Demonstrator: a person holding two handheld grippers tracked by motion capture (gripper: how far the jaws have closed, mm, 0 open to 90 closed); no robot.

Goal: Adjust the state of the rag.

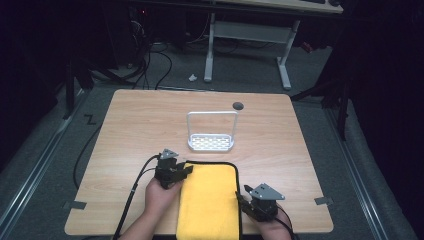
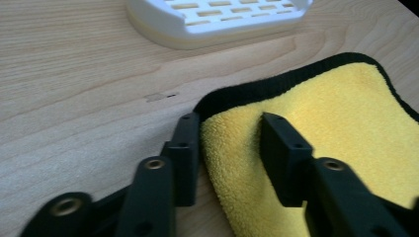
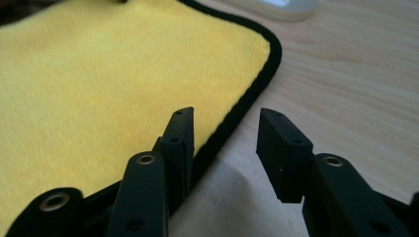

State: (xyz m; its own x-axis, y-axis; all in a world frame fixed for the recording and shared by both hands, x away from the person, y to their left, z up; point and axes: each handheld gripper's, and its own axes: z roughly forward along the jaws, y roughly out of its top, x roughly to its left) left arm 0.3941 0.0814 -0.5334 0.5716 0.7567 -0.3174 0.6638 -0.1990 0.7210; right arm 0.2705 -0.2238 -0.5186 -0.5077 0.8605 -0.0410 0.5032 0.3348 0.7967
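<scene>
High view: a yellow cloth [image 1: 209,200] with a black border lies flat at the near middle of the wooden table [image 1: 130,130], running to the near edge. The left tool [image 1: 176,172] sits at the cloth's far left corner, held by a hand [image 1: 161,196] coming in from the near side. The right tool [image 1: 250,202] is at the cloth's right edge, near the table's near edge.

Left gripper view: the left tool [image 2: 230,143] stands released, its jaws spread over the cloth's [image 2: 316,113] corner, one jaw just off the black border on bare wood, the other over the yellow pile. Whether the jaws touch the cloth cannot be told.

Right gripper view: the right tool [image 3: 225,138] is also released, its jaws spread astride the cloth's [image 3: 99,74] black right border, one jaw over the yellow, the other over the table.

A white slotted rack [image 1: 211,142] with a tall wire handle stands just beyond the cloth, apart from it, in the table's middle.
</scene>
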